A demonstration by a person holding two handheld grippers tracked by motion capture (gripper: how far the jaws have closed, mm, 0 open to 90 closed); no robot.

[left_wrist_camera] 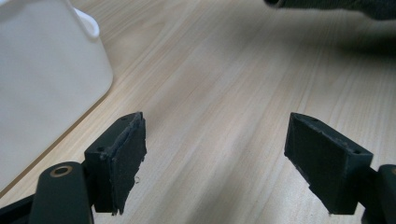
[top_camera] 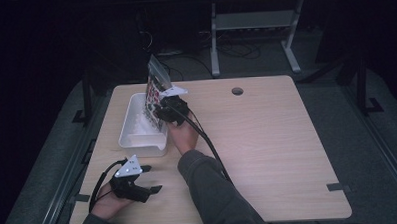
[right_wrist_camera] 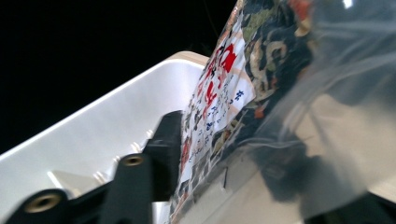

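Note:
A white plastic bin (top_camera: 132,125) stands on the left part of the wooden table (top_camera: 267,139). My right gripper (top_camera: 162,112) is shut on a printed plastic bag (top_camera: 154,91) and holds it tilted, its lower end inside the bin's right side. In the right gripper view the bag (right_wrist_camera: 243,93) shows red and dark print with a clear glossy part, pinched between the jaws over the bin (right_wrist_camera: 112,135). My left gripper (top_camera: 151,178) rests near the table's front left edge, open and holding nothing. Its view shows the bin's corner (left_wrist_camera: 42,84) to the left of the open gripper (left_wrist_camera: 215,163).
A round cable hole (top_camera: 237,91) sits near the table's far edge. The person's sleeve (top_camera: 214,191) reaches across the front middle of the table. A cable (top_camera: 207,139) trails from the right gripper. Metal frame legs (top_camera: 254,35) stand on the floor behind the table.

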